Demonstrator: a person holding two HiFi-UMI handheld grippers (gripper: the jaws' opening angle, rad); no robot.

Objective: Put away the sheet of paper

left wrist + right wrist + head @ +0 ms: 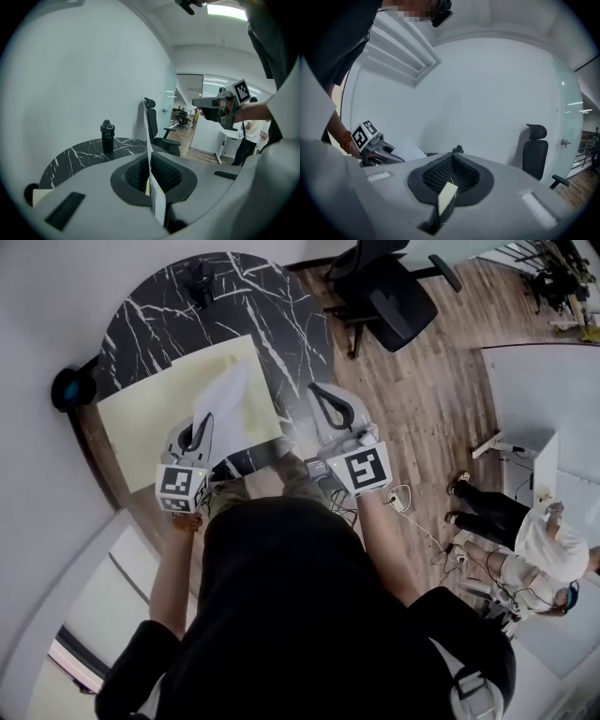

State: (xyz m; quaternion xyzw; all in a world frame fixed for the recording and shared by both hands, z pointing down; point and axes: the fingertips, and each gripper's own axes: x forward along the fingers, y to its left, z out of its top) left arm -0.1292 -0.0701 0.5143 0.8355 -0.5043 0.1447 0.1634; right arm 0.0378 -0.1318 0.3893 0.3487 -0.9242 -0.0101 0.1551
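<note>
While left tool [203,425] pinches one white sheet [225,395] | one bottle [107,136]

no legible text, labels, brands or numbers anywhere in view

Looking like an office here.
A black swivel chair [384,292] is sitting on the wood floor [422,399] at the far side, white desks [539,399] are standing on the right, more chairs [183,118] are showing beyond.

Left gripper [206,425]: your jaws are clamped on the sheet of paper [223,395], tips tilted slightly down.
Right gripper [322,395]: your jaws are pressed together.
Forearms [174,568]: both of yours reach forward.
</note>
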